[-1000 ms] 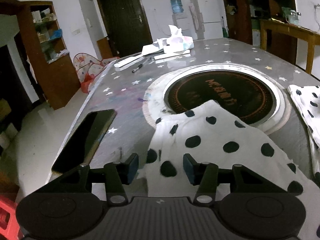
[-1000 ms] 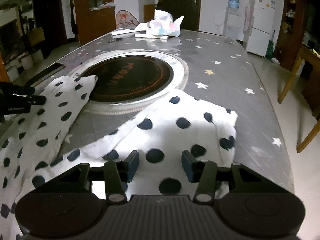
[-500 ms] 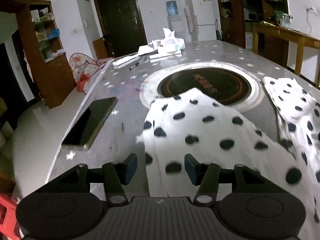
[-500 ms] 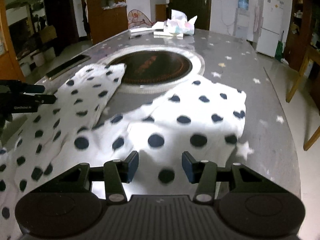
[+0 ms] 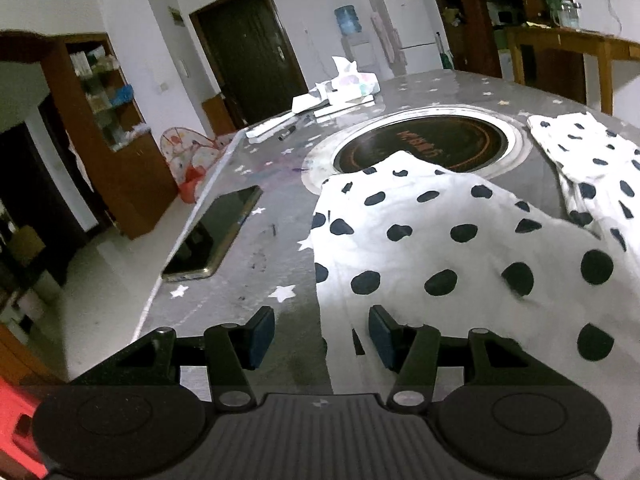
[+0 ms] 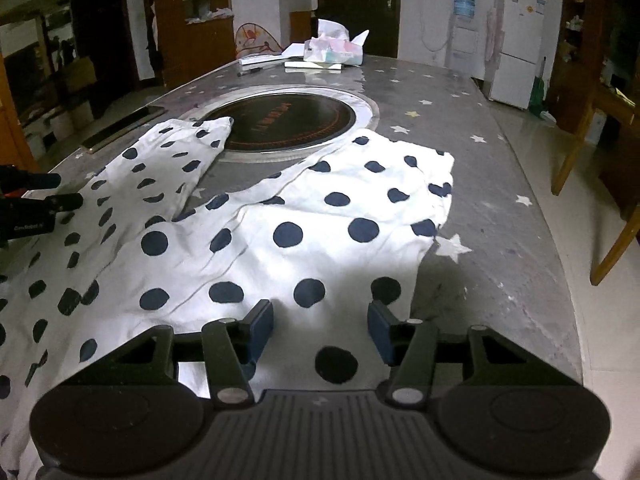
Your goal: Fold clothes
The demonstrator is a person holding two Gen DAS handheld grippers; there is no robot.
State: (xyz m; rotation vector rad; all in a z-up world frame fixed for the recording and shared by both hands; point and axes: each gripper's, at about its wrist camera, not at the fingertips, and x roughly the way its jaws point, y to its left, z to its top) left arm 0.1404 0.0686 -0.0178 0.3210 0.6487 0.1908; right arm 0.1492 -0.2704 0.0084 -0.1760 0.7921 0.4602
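Phone (image 5: 214,236) flat by the starred bench (image 5: 264,296) edge. Round hob (image 6: 286,122) inset mid-bench. Tissues (image 6: 334,50), papers (image 5: 306,101), pen (image 5: 287,133) far end; fridge (image 6: 516,44) beyond.

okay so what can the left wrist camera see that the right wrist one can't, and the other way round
Only the left wrist view shows the phone face-up near the table edge and the left tongs straddling the garment's left edge, open.

Only the right wrist view shows the garment's right edge with a white star beside it, and the right tongs, open above the cloth.

Both show the polka-dot garment, the round cooktop and the tissue pack.
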